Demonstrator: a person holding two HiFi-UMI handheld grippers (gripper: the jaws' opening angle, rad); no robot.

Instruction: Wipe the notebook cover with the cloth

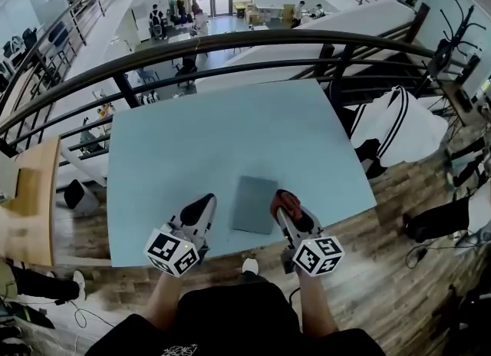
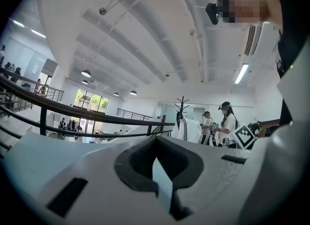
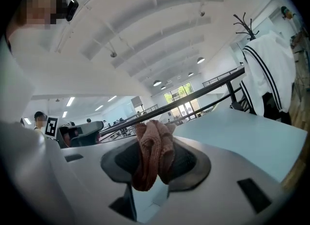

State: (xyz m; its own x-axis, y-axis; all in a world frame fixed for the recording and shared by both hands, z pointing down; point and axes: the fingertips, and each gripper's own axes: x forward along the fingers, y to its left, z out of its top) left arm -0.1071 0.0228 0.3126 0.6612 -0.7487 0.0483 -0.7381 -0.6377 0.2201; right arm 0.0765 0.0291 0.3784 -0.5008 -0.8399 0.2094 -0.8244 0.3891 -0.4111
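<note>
A grey notebook lies flat near the front edge of the light blue table, between my two grippers. My right gripper is just right of the notebook's near right corner, tilted upward and shut on a reddish-brown knitted cloth. In the right gripper view the bunched cloth fills the space between the jaws of that gripper. My left gripper hovers left of the notebook with its jaws together and nothing in them. In the left gripper view this gripper points up and away over the table.
A dark curved railing runs behind the table, with a drop to a lower floor beyond. A white jacket hangs on a rack at right. A wooden desk stands at left. People stand in the distance.
</note>
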